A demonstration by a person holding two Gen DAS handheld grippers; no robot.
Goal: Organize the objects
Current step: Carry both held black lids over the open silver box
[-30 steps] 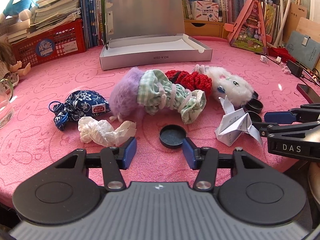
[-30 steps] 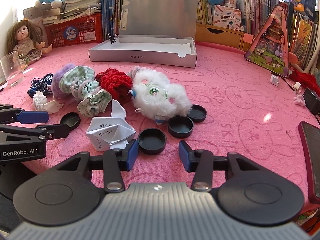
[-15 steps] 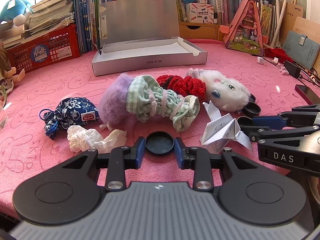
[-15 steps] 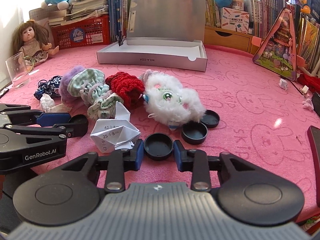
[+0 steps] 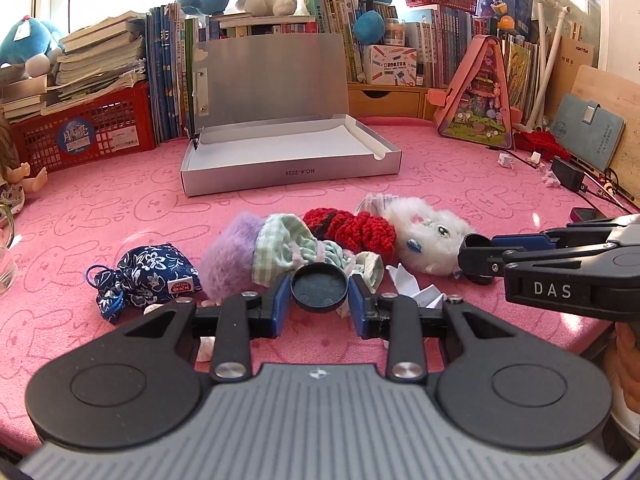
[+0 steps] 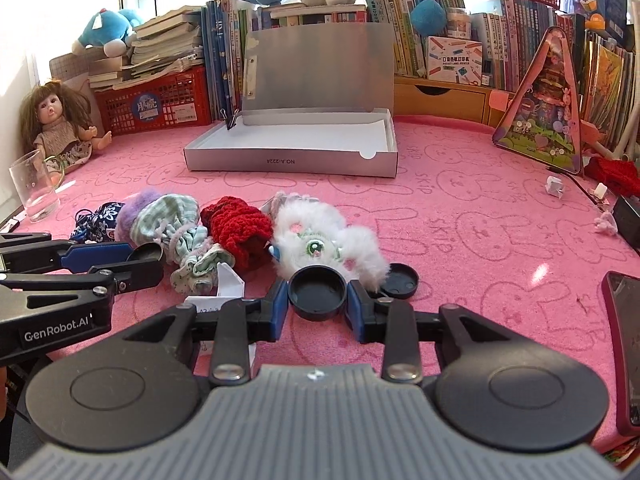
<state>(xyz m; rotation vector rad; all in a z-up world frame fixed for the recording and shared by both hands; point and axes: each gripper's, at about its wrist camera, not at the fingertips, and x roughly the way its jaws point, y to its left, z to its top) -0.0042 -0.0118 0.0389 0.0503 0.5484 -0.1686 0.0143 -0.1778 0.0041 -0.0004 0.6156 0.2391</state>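
My left gripper (image 5: 319, 301) is shut on a black round lid (image 5: 319, 287) and holds it lifted above the pink cloth. My right gripper (image 6: 318, 305) is shut on another black lid (image 6: 318, 292), also lifted. A third black lid (image 6: 399, 280) lies on the cloth by the white fluffy toy (image 6: 326, 240). A purple pouch (image 5: 232, 254), a green checked cloth (image 5: 288, 252), a red knit piece (image 5: 352, 230), a blue floral pouch (image 5: 152, 272) and folded paper (image 5: 412, 286) lie in a row. An open silver box (image 5: 288, 160) stands behind them.
A doll (image 6: 58, 128) and a glass (image 6: 34, 186) are at the left. A red crate (image 5: 80, 134), books and plush toys line the back. A pink triangular case (image 6: 548, 112) stands at the right. A phone (image 6: 624, 344) lies at the right edge.
Both grippers closed on a black lid each and lifted them off the cloth. The crumpled white tissue is now mostly hidden below the left gripper.
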